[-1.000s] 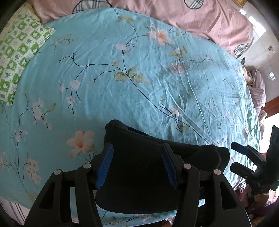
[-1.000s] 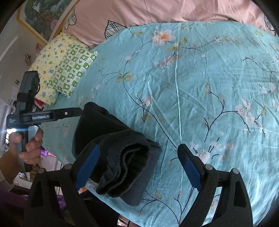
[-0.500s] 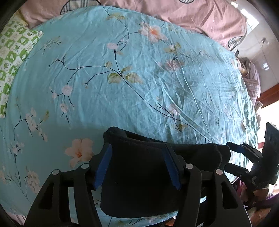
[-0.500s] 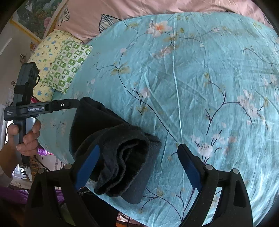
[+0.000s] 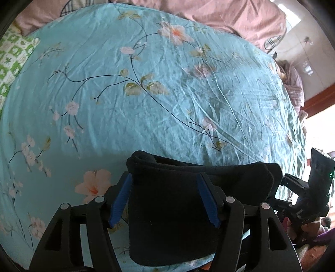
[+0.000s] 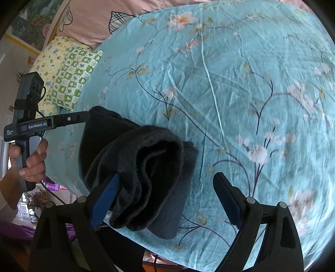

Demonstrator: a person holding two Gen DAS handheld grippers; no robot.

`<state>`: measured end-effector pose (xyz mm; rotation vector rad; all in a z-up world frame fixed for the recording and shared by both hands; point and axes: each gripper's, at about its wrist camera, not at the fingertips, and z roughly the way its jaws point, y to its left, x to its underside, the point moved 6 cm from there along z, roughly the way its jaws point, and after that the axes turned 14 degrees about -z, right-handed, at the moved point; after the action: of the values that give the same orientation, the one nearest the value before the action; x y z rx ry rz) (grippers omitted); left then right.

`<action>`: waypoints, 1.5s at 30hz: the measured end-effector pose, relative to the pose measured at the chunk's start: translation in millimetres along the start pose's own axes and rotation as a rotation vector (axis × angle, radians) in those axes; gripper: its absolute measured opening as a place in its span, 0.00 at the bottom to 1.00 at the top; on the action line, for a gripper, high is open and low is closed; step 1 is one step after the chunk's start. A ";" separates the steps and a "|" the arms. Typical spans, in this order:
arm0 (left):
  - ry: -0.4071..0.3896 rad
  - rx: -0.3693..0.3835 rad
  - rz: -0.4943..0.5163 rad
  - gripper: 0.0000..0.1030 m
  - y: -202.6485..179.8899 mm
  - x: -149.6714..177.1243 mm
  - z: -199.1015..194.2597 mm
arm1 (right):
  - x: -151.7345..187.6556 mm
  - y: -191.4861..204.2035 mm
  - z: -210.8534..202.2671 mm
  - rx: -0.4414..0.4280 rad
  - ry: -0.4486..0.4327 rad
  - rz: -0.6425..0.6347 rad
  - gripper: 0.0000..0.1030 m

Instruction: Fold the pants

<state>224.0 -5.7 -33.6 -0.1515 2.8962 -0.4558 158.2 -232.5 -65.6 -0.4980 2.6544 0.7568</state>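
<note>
The black pants (image 5: 180,205) lie in a folded bundle at the near edge of the bed; they also show in the right wrist view (image 6: 146,167). My left gripper (image 5: 165,200) has both blue pads against the sides of the bundle, gripping it. My right gripper (image 6: 167,198) is open wide: its left pad touches the rolled end of the pants, its right pad stands apart over the sheet. The left gripper (image 6: 69,120) shows in the right wrist view, its tip at the pants' far end. The right gripper (image 5: 309,198) shows at the right edge of the left wrist view.
The bed carries a turquoise floral sheet (image 5: 167,94) (image 6: 240,94). A pink duvet (image 5: 230,16) lies along the head. Green and yellow patterned pillows (image 6: 69,71) sit at the left corner. The bed's near edge runs just under the pants.
Both grippers have moved slightly forward over the bed with the bundle. The left stays closed on the pants and the right stays open.
</note>
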 end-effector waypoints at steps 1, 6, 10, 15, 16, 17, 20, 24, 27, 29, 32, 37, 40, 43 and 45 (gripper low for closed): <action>-0.001 0.007 0.006 0.64 0.5 0.0 1.8 | 3.4 -0.8 2.4 0.004 0.000 0.017 0.88; -0.010 0.055 0.043 0.67 8.8 1.4 10.4 | 15.8 -0.4 10.2 0.023 -0.031 0.078 0.88; 0.019 0.114 0.030 0.69 21.8 9.7 20.9 | 25.5 2.6 16.7 0.022 -0.057 0.141 0.89; 0.034 0.179 0.008 0.70 31.4 23.6 24.0 | 32.5 9.5 17.0 0.030 -0.094 0.160 0.89; 0.036 0.188 0.004 0.70 32.3 25.5 23.8 | 33.4 8.9 16.2 0.023 -0.109 0.172 0.89; 0.035 0.196 0.001 0.70 33.5 27.5 23.3 | 33.8 7.5 15.8 0.015 -0.121 0.187 0.89; 0.024 0.219 -0.006 0.70 36.9 33.6 21.6 | 35.5 4.4 16.2 -0.019 -0.156 0.221 0.89; 0.005 0.248 -0.024 0.71 42.4 40.3 22.5 | 35.5 4.9 18.7 -0.039 -0.186 0.212 0.89; -0.006 0.275 -0.030 0.70 43.1 45.7 26.7 | 36.7 5.5 19.4 -0.060 -0.211 0.201 0.89; -0.008 0.283 -0.025 0.70 43.7 49.2 30.0 | 37.4 7.0 20.2 -0.086 -0.224 0.187 0.89; -0.013 0.277 -0.017 0.64 41.9 53.8 37.0 | 39.2 12.8 24.1 -0.133 -0.223 0.145 0.77; -0.031 0.281 -0.024 0.41 36.5 60.0 37.4 | 45.2 3.1 26.1 -0.215 -0.270 0.175 0.69; -0.048 0.278 -0.023 0.29 28.8 60.7 33.3 | 46.1 2.2 24.7 -0.239 -0.275 0.166 0.59; -0.064 0.263 -0.052 0.26 25.8 59.4 26.7 | 44.6 2.9 23.7 -0.289 -0.278 0.167 0.49; -0.066 0.255 -0.088 0.26 24.6 59.2 21.8 | 42.5 2.2 22.9 -0.300 -0.268 0.159 0.47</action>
<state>169.4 3.4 -72.6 -0.2491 2.7444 -0.8136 124.8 -228.1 -100.3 -0.2373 2.3612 1.1907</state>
